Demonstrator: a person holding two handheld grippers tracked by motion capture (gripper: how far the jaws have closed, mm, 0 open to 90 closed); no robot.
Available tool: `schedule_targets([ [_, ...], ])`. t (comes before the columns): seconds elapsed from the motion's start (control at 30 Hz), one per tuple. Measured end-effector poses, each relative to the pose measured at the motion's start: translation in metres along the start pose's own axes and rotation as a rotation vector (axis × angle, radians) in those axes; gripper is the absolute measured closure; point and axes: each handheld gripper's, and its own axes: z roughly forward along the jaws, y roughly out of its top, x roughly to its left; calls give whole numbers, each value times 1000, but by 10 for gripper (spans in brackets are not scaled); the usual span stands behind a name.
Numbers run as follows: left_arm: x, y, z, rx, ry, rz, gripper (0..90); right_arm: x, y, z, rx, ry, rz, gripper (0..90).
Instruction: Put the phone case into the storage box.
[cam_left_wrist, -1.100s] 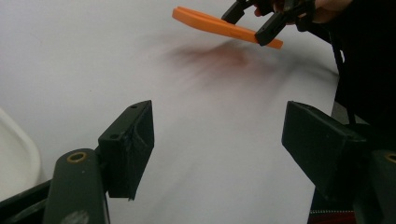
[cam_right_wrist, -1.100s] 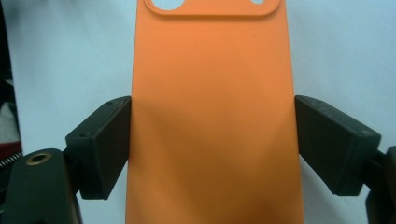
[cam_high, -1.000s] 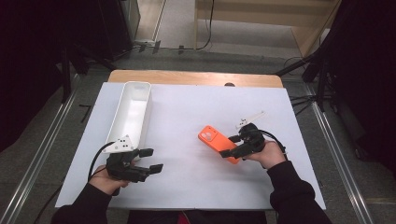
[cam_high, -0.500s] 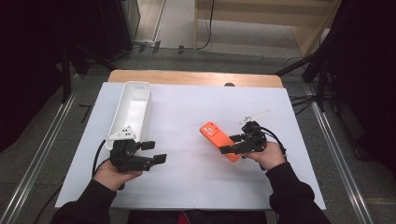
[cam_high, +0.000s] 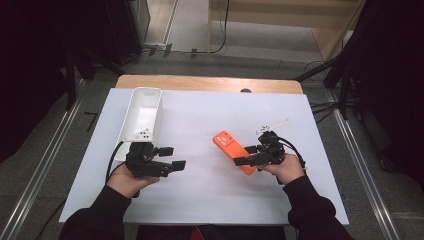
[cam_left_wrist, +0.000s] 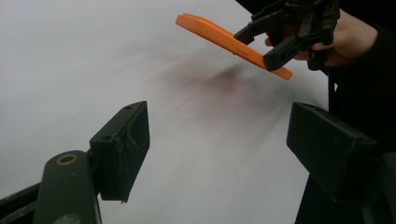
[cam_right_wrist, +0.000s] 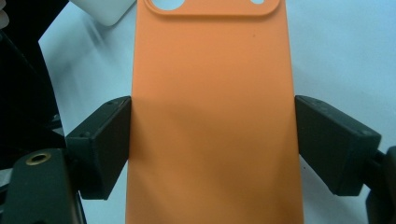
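Right gripper (cam_high: 246, 156): its fingers are grasping the orange phone case (cam_high: 233, 150) by its two long edges, one finger (cam_right_wrist: 100, 142) pressing on each side in the right gripper view
Orange phone case: it is sitting in the right gripper over the right half of the worktop (cam_high: 200, 200); in the left gripper view the orange phone case (cam_left_wrist: 219, 35) is hanging tilted above the white surface, its far end higher, with a shadow lying beneath it
Case detail: the camera cut-out end is pointing away from the right hand (cam_high: 286, 167), towards the middle of the worktop
Left gripper (cam_high: 172, 157): its fingers are standing released and wide apart with nothing between them, having just been opening a little further; it is hovering over the left half of the worktop and pointing towards the case
Left gripper view: the two black fingers (cam_left_wrist: 122, 147) are framing bare white surface, with the right gripper (cam_left_wrist: 257, 46) and case well beyond them
White tray (cam_high: 132, 107): it is lying lengthwise at the left of the worktop, its near end just behind the left gripper
Gap between grippers: they are staying well apart, with open white surface between
Worktop: a white sheet is covering it, a wooden edge showing at the far side
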Motion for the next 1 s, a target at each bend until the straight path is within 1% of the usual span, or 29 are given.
schedule_targets([
  [0.07,0,1,1,4,-5,1,216,0,0,0,-4,0,-1,148],
  [0.1,-1,2,4,9,-14,7,217,0,0,0,-8,-7,-7,148],
  [0.13,-1,3,5,10,-11,12,217,1,0,0,-9,-7,-6,148],
  [0.17,-1,3,5,10,-11,12,236,1,-1,0,-8,-7,-2,148],
  [0.2,-2,4,6,6,-10,9,236,1,-1,0,-8,-7,-2,148],
  [0.23,-2,6,9,9,-13,5,258,2,-1,0,-9,-9,-2,148],
  [0.33,-2,8,11,3,-6,9,259,3,-1,0,-9,-13,2,148],
  [0.37,-2,11,12,-4,-2,2,259,4,-1,0,-14,-16,3,148],
  [0.43,-1,13,13,2,-2,-6,259,5,-1,-1,-19,-19,4,148],
  [0.47,-1,14,14,4,-7,-19,259,6,-1,-1,-21,-21,6,148],
  [0.5,0,17,16,22,-17,-39,260,6,0,-1,-28,-21,3,148],
  [0.57,0,18,18,29,-21,-39,260,8,0,-1,-32,-22,4,148],
  [0.6,0,19,19,30,-12,-38,260,8,-1,0,-34,-23,1,148],
  [0.67,1,20,20,32,-14,-37,260,9,-1,0,-36,-27,-1,148],
  [0.7,1,22,22,34,-14,-52,260,10,-1,1,-39,-31,-3,148],
  [0.73,2,23,22,38,-13,-50,261,10,-1,2,-39,-32,0,148],
  [0.77,2,24,23,36,-10,-54,291,11,-1,2,-39,-34,3,148],
  [0.8,3,25,24,33,-8,-60,302,11,-1,3,-40,-35,6,148],
  [0.97,4,30,28,31,9,-67,301,14,0,4,-54,-44,30,148],
  [1.0,4,33,31,31,14,-67,301,14,0,5,-57,-45,32,148],
])
